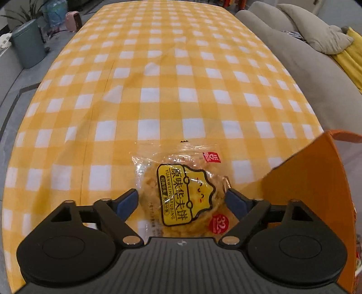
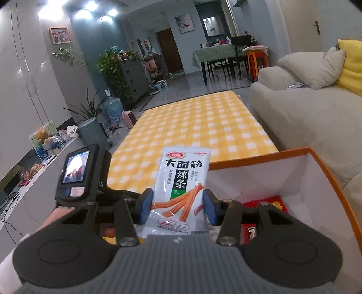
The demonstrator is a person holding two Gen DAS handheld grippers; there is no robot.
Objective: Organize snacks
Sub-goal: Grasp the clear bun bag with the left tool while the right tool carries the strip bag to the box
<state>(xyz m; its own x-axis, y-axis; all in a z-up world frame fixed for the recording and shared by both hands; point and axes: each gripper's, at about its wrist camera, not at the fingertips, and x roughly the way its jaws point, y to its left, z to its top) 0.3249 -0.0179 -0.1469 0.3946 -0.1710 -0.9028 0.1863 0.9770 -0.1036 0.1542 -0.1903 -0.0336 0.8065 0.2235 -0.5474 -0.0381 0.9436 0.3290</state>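
Observation:
In the left wrist view a clear packet with a yellow label, holding a round waffle cake [image 1: 185, 194], lies on the yellow checked tablecloth [image 1: 158, 90]. My left gripper [image 1: 181, 200] is open, one blue pad on each side of the packet, not pressing it. The orange box [image 1: 316, 192] stands just to the right. In the right wrist view my right gripper [image 2: 178, 203] is shut on a white spicy-strip packet [image 2: 183, 181], held upright above the near left corner of the orange box [image 2: 316, 181]. Red snack packets [image 2: 269, 205] lie inside the box.
A grey sofa [image 2: 305, 117] with cushions runs along the table's right side. A grey bin [image 1: 28, 45] and a pink heater [image 1: 73, 20] stand on the floor to the left. The left hand's gripper body with its small screen [image 2: 74, 167] shows at left.

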